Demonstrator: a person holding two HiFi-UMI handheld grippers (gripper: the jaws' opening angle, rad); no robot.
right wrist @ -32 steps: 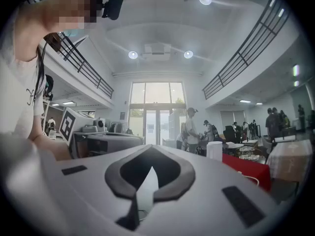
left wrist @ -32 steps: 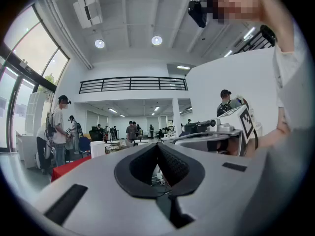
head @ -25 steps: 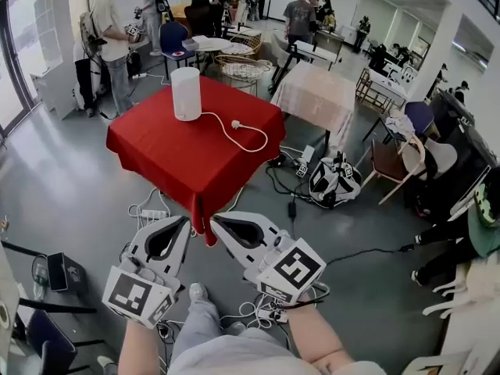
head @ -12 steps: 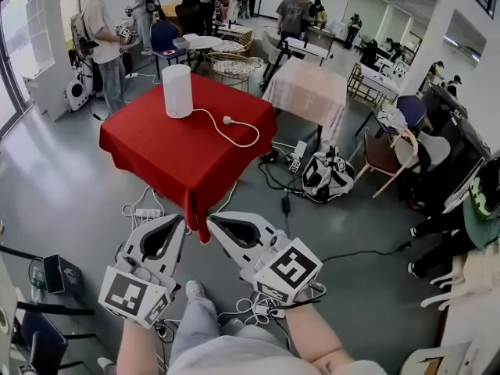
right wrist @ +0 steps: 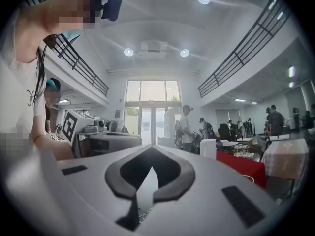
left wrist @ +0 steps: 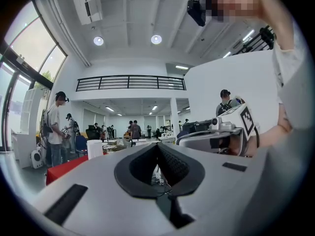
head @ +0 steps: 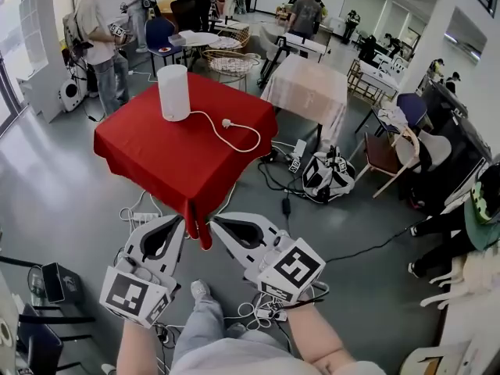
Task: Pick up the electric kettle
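Our left gripper and right gripper are both clenched and empty, side by side above the floor at the red table's near corner. By our judgement, nothing is done yet and the whole reach and grasp remain. The white electric kettle stands upright near the far left corner, with its cord trailing right. Beyond it, people stand in a busy hall.

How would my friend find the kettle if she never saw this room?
Look for the red-covered table in the hall. Near its far corner stands the electric kettle, a plain white cylinder. It's the only upright thing there, with a white cord trailing from it.
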